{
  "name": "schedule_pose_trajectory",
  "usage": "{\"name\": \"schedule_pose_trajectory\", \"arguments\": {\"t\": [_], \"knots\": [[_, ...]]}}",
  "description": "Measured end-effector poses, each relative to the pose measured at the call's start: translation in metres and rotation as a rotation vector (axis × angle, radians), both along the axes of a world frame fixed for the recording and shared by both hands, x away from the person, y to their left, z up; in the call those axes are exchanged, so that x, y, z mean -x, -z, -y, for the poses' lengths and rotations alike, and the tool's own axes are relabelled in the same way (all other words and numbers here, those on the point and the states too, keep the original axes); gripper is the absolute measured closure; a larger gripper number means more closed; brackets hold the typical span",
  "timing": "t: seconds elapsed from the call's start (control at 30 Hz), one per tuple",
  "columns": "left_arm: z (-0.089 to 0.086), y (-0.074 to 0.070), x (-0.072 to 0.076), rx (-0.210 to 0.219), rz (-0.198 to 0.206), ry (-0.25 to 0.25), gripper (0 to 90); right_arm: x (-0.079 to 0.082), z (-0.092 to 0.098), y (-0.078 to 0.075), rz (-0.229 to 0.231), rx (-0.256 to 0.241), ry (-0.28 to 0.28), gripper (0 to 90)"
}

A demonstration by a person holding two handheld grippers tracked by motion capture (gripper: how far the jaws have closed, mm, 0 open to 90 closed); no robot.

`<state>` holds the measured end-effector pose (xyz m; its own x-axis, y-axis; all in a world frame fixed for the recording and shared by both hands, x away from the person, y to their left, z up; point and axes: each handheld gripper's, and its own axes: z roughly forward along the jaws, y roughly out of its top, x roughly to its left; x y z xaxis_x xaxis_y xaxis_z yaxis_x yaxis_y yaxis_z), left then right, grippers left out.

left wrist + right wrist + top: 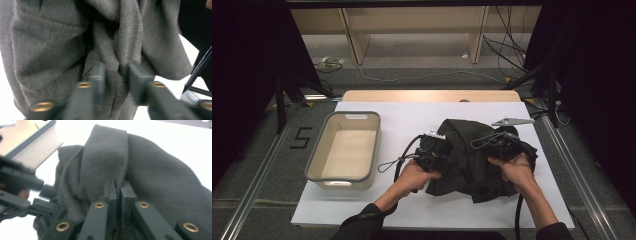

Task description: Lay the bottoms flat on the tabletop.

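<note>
**Two grippers pinching a crumpled dark garment on a white-covered table**

White sheeting covered the table (362,210), which stood on a grey floor with wooden furniture legs and loose cables behind it. At the table's left side sat a beige plastic tub (343,150) with a grey rim. Right of centre, well apart from the tub, lay the dark grey garment (467,160), bunched into a crumpled heap on the sheet. The person's forearms came in from the bottom edge, one hand at each side of the heap. The left gripper (115,77) had its jaws part-closed with a thick fold of the cloth pinched between them. The right gripper (119,191) had its jaws pressed nearly together, nipping a thin edge of the same garment.
</note>
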<state>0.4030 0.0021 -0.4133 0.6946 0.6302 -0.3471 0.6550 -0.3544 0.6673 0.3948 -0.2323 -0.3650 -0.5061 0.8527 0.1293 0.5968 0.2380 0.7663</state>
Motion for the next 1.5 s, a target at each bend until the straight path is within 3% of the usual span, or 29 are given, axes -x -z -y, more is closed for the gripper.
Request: {"name": "schedule_pose_trajectory", "arguments": {"t": [0.1, 0.17, 0.33, 0.47, 0.57, 0.67, 0.7, 0.73, 0.77, 0.83, 0.93, 1.07, 1.2, 1.43, 1.47, 1.5], "knots": [[-0.004, -0.002, 0.000, 0.006, 0.002, 0.007, 85.4, -0.002, 0.009, -0.003, 0.012, -0.012, 0.028, 87.0], [-0.009, -0.005, 0.001, 0.015, 0.018, 0.001, 85.8, -0.003, 0.026, -0.009, 0.025, -0.047, 0.074, 87.3], [-0.036, -0.023, 0.003, 0.061, 0.039, -0.031, 86.2, -0.004, 0.050, -0.016, 0.052, -0.083, 0.142, 87.5], [-0.044, -0.029, 0.002, 0.075, 0.050, -0.043, 86.2, -0.008, 0.067, -0.016, 0.058, -0.099, 0.200, 87.5], [-0.049, -0.033, 0.000, 0.089, 0.056, -0.063, 86.4, -0.008, 0.075, -0.016, 0.062, -0.100, 0.223, 87.6], [-0.071, -0.044, -0.008, 0.126, 0.067, -0.114, 86.4, -0.007, 0.092, -0.018, 0.073, -0.104, 0.274, 87.7], [-0.071, -0.044, -0.008, 0.126, 0.067, -0.114, 86.4, -0.007, 0.092, -0.018, 0.073, -0.104, 0.274, 87.7], [-0.083, -0.048, -0.010, 0.141, 0.067, -0.140, 86.4, -0.007, 0.101, -0.017, 0.070, -0.108, 0.298, 87.7], [-0.083, -0.048, -0.010, 0.141, 0.067, -0.140, 86.4, -0.007, 0.101, -0.017, 0.070, -0.108, 0.298, 87.7], [-0.091, -0.048, -0.010, 0.143, 0.060, -0.153, 86.4, -0.005, 0.107, -0.014, 0.065, -0.102, 0.306, 87.7], [-0.099, -0.042, -0.006, 0.115, 0.057, -0.148, 86.4, -0.003, 0.112, -0.008, 0.055, -0.080, 0.315, 87.7], [-0.115, -0.026, -0.004, 0.100, 0.017, -0.177, 86.4, 0.001, 0.124, -0.002, 0.044, -0.063, 0.343, 87.8], [-0.119, -0.019, -0.002, 0.085, 0.008, -0.180, 86.4, 0.004, 0.134, 0.002, 0.032, -0.067, 0.360, 87.8], [-0.127, -0.013, 0.004, 0.095, -0.017, -0.185, 86.3, 0.013, 0.143, 0.014, 0.006, -0.049, 0.372, 87.9], [-0.127, -0.010, 0.006, 0.091, -0.025, -0.180, 86.3, 0.016, 0.144, 0.019, -0.009, -0.052, 0.367, 87.9], [-0.124, 0.000, 0.012, 0.060, -0.041, -0.158, 86.2, 0.017, 0.142, 0.022, -0.023, -0.046, 0.359, 87.9]]}}
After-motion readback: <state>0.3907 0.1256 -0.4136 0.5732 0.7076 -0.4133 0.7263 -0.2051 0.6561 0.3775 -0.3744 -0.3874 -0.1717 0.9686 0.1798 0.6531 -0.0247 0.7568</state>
